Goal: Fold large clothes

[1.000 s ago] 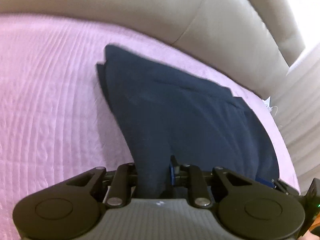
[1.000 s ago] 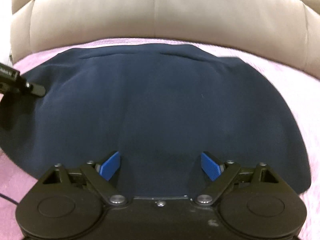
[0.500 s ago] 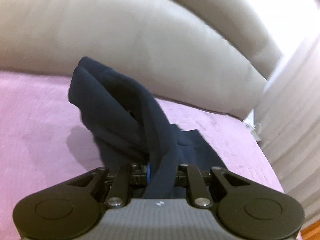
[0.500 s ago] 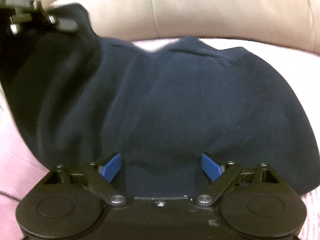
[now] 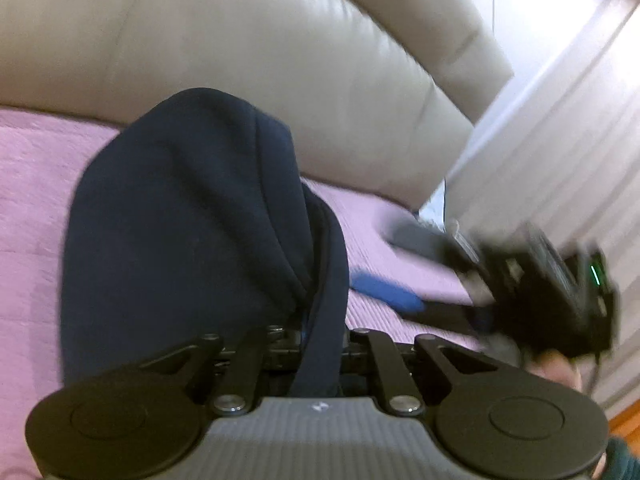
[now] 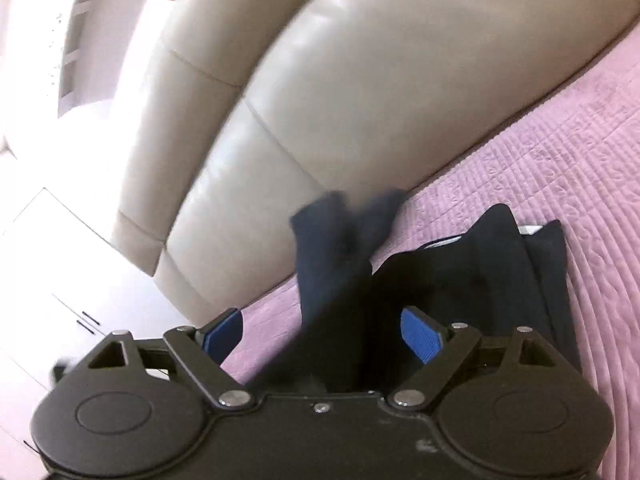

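- Left wrist view: the left gripper [image 5: 320,330] is clamped on a fold of the navy garment [image 5: 180,216], lifted above the pink bed cover [image 5: 28,184]; the cloth's long axis runs straight ahead toward the headboard [image 5: 240,48].
- Right wrist view: the right gripper [image 6: 322,330] gapes wide, cloth hanging loose between its jaws, so the left holds the fold.

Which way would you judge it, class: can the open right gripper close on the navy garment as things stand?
Probably yes: the right gripper is open with navy garment cloth already between its blue fingers; nothing blocks them.
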Demonstrator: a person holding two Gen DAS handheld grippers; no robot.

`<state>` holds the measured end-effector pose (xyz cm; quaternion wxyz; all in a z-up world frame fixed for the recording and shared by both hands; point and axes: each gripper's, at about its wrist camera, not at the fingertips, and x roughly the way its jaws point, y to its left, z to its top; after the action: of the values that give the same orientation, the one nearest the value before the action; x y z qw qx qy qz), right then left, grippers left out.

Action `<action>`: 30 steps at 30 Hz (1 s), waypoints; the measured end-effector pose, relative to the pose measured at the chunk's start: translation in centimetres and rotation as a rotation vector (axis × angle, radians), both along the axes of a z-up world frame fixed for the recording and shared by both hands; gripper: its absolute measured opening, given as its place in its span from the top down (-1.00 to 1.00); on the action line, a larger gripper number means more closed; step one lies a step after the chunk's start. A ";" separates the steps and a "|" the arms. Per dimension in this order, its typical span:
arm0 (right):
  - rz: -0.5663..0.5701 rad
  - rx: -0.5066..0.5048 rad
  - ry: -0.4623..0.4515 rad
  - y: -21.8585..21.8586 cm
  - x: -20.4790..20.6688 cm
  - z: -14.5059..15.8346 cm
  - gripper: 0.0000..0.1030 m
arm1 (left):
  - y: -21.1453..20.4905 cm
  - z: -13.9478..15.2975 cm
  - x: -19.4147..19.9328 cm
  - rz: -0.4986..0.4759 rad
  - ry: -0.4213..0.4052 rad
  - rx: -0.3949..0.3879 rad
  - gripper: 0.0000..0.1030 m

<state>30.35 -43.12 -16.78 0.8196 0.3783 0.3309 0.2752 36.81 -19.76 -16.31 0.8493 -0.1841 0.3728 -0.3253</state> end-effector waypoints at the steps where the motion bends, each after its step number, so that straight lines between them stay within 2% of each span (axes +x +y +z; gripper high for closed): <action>1: 0.020 -0.001 0.014 0.0 1.4 -0.7 -0.97 | -0.9 -0.5 -0.1 -0.016 0.005 0.006 0.80; 3: 0.011 -0.027 0.066 0.1 3.5 -2.1 -0.99 | -2.2 -1.2 -0.2 -0.035 0.001 0.021 0.80; 5: -0.010 -0.071 0.110 0.1 5.2 -3.1 -1.00 | -3.5 -1.9 -0.6 -0.057 -0.030 0.079 0.80; 8: 0.063 -0.093 0.167 1.2 7.1 -3.6 -1.00 | -4.7 -2.2 -0.8 -0.078 -0.042 0.148 0.80; 11: 0.099 -0.178 0.172 2.2 7.7 -3.1 -0.99 | -5.1 -2.1 -1.2 -0.091 -0.064 0.165 0.80; 12: 0.110 -0.198 0.167 2.5 7.9 -2.9 -0.93 | -5.7 -2.2 -1.5 -0.094 -0.071 0.167 0.80; 14: 0.112 -0.239 0.155 2.8 8.3 -2.7 -0.26 | -6.3 -1.9 -1.6 -0.096 -0.094 0.190 0.80; 15: 0.102 -0.270 0.149 2.9 8.1 -2.4 0.60 | -5.5 -1.9 -2.0 -0.093 -0.103 0.194 0.80; 17: 0.077 -0.314 0.105 2.7 7.5 -1.3 0.67 | -5.3 -1.6 -2.3 -0.092 -0.096 0.174 0.78; 18: 0.072 -0.355 0.076 2.7 7.1 -0.6 0.70 | -5.1 -1.2 -2.6 -0.091 -0.094 0.159 0.68; 19: 0.065 -0.389 0.047 2.4 6.9 -0.1 0.71 | -4.9 -0.7 -2.9 -0.103 -0.085 0.129 0.47; 21: 0.019 -0.395 0.063 1.0 7.2 -0.5 0.71 | -4.1 0.0 -3.7 -0.172 -0.054 0.053 0.37; 24: -0.042 -0.417 0.077 -1.5 7.2 -1.5 0.71 | -2.3 0.9 -5.6 -0.253 -0.014 -0.035 0.04; 26: -0.060 -0.430 0.116 -2.6 7.3 -2.8 0.71 | -0.8 1.7 -7.0 -0.244 -0.050 -0.051 -0.17; 28: -0.056 -0.370 0.148 -3.4 7.6 -4.5 0.70 | 0.2 2.4 -8.0 -0.230 -0.149 -0.041 -0.46; 29: -0.052 -0.339 0.146 -3.7 7.6 -4.9 0.66 | 0.5 2.4 -8.4 -0.212 -0.214 -0.011 -0.50; 30: -0.054 -0.305 0.162 -4.0 7.6 -5.2 0.54 | 0.7 2.1 -8.3 -0.184 -0.240 0.035 -0.50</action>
<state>37.98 -47.15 -22.00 0.8452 0.2792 0.4236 0.1682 28.51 -19.03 -14.20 0.8574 -0.0939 0.2895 -0.4150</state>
